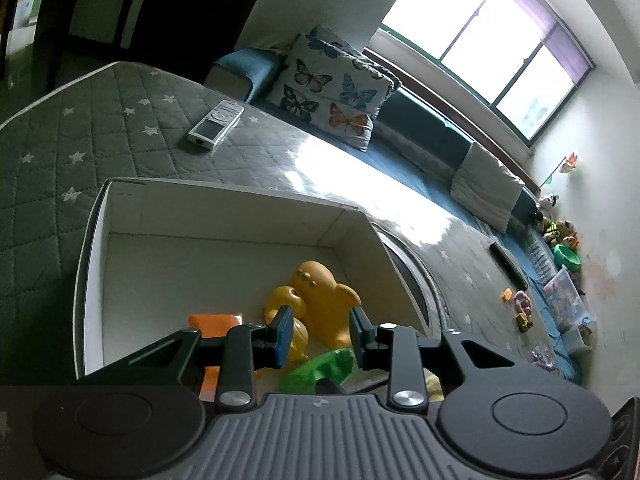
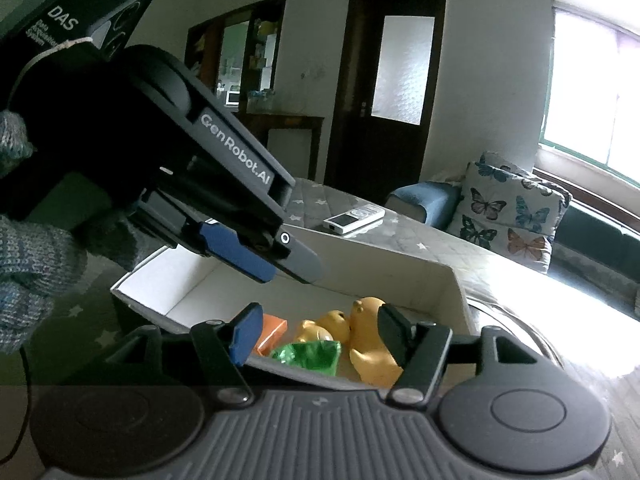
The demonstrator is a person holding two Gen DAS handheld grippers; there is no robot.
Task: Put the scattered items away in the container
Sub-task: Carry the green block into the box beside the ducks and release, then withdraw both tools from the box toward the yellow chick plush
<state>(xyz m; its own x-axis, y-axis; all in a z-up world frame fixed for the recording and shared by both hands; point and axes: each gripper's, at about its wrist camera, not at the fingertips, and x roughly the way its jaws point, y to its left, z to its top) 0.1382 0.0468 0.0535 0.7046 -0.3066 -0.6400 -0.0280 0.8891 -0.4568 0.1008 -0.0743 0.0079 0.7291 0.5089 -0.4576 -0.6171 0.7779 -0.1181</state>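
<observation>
— Between the fingers of the left claw (image 1: 320, 330), what appears?
— A yellow figure (image 1: 320, 300) and a green toy (image 1: 320, 366) on the floor of the white box (image 1: 224, 208); the claw is spread, gripping nothing.
— And the right claw (image 2: 318, 334)?
— Likewise released, just before the box (image 2: 440, 280); an orange block (image 2: 274, 330) lies beyond its left finger.

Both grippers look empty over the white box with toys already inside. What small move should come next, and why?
Probably lift the left gripper up and out of the box. Its jaws stand open and hold nothing, with the yellow toys and green piece lying below. More small toys remain scattered beyond the box.
</observation>
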